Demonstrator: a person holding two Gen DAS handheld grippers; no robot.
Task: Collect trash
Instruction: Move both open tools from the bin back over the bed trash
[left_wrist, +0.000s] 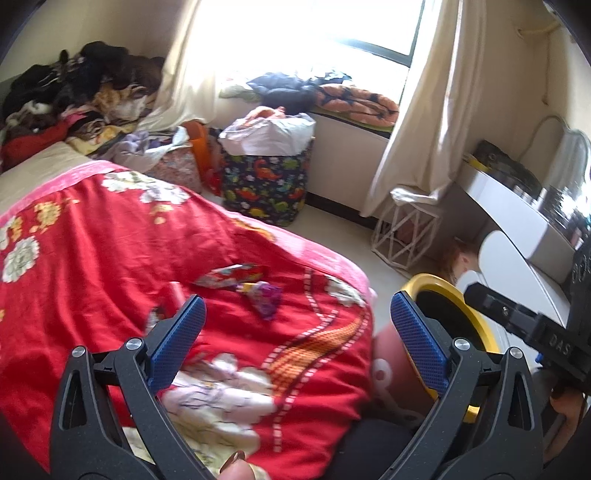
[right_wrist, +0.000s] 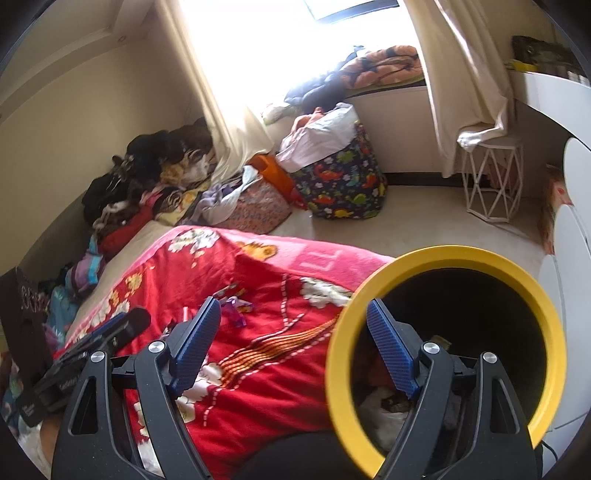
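— Blue pads of our left hand-held gripper (left_wrist: 297, 330) are standing wide apart with nothing between them, hovering over the red floral blanket (left_wrist: 110, 266) on the bed.

— And the trash?

— Two pieces are lying on that blanket at about twelve o'clock from the left fingers: a crumpled red-patterned wrapper (left_wrist: 231, 277) and, just beside it at its four o'clock, a purple wrapper (left_wrist: 266, 297). Neither is touched.

— What are we doing with the right?

— Our right hand-held gripper (right_wrist: 293, 349) is also gaping and empty, its right finger sitting over the mouth of the yellow-rimmed bin (right_wrist: 517, 273), which is standing at the bed's edge. Some rubbish seems to be lying inside already.

— So we are between pickups?

— We are judging so: we are reaching for the next piece. The next move is calling for the left gripper to go forward and down, straddle the purple wrapper, and pinch the thin foil without gathering blanket.
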